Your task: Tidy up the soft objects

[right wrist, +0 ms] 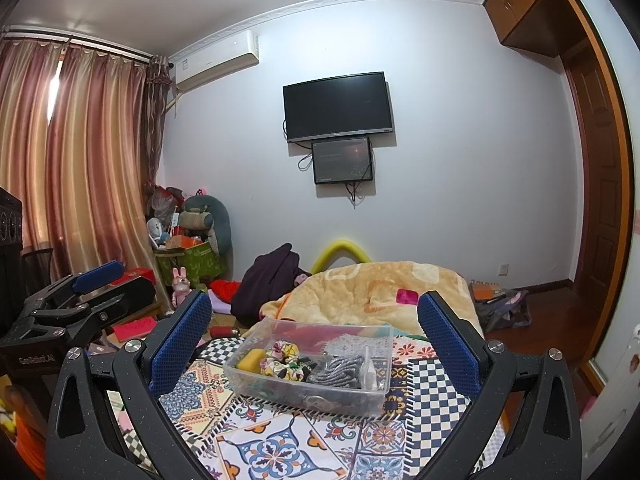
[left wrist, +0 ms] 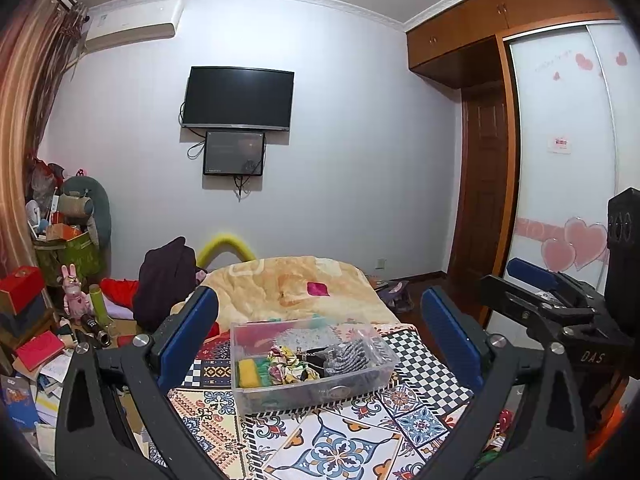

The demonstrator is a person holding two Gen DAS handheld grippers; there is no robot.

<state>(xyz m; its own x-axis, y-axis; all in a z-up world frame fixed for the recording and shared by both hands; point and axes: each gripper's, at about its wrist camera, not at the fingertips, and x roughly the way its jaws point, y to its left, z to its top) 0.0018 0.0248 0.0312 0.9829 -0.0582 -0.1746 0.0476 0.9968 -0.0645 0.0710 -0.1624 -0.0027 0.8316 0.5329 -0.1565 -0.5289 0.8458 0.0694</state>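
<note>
2 claws, left claw [left wrist: 320,340] and right claw [right wrist: 316,344], both spread, empty; I see the clear bin [left wrist: 312,360] dead ahead, long axis left-right, equally near.

Clear bin [right wrist: 308,364] holds a yellow sponge [right wrist: 250,359], floral scrunchie [right wrist: 280,354] and grey-black striped cloth [right wrist: 340,368]; it sits on a tile-patterned cloth [right wrist: 280,448] with blue-orange medallions and black-white checks. Behind: peach blanket [right wrist: 380,292] with a magenta patch. Gripper pads [right wrist: 448,344] blue, frames black; curtain [right wrist: 80,152] pink-gold striped.
</note>
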